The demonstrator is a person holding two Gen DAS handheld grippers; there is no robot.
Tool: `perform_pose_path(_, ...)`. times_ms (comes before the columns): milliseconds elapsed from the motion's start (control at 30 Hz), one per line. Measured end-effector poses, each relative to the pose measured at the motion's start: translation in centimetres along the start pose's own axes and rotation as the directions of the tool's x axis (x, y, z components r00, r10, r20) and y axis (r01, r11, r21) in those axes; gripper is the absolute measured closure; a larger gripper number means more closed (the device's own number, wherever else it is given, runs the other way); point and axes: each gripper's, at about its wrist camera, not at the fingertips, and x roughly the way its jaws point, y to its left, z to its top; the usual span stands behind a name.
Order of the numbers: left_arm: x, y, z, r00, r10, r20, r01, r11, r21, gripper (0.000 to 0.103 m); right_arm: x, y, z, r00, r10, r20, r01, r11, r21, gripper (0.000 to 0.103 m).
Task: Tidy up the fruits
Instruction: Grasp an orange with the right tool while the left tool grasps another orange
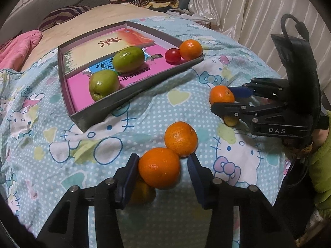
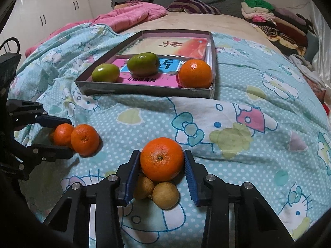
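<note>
Lower left of the right wrist view: left claw straddled a small tangerine, a second tangerine touching it. Left wrist view showed one pad against the rind, the other seemingly just clear, so grip not confirmed. Lower centre: right claw bracketed a larger tangerine on the bed quilt; pads at the rind, contact unclear. Judgement: light, round, soft-skinned fruit, prone to roll; take across the widest girth, squeeze gently. Two brown fruits beneath were partly hidden. Upper centre: tray held two green fruits and an orange; its printing was unreadable.
</note>
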Motion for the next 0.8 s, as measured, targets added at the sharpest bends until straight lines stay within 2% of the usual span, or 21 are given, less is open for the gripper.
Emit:
perform_pose_path(167, 0.2, -0.1, 0.0, 1.000, 0.022, -0.002, -0.022, 1.000, -0.003, 0.063, -0.1, 0.1, 0.1, 1.000, -0.008, 0.010, 0.008, 1.000, -0.003, 0.061)
perform_pose_path(500, -0.8, 0.0, 0.4, 0.999, -0.026, 0.027, 0.028, 0.997, -0.065, 0.065, -2.1, 0.2, 0.7, 0.993, -0.003, 0.118, 0.002, 1.000, 0.005, 0.061)
perform_pose_path(800, -2.1, -0.4, 1.3, 0.997, -0.032, 0.071, 0.038, 0.996, -0.082, 0.066, -3.2, 0.2, 1.1, 0.987, 0.009, 0.159, -0.011, 1.000, 0.009, 0.061)
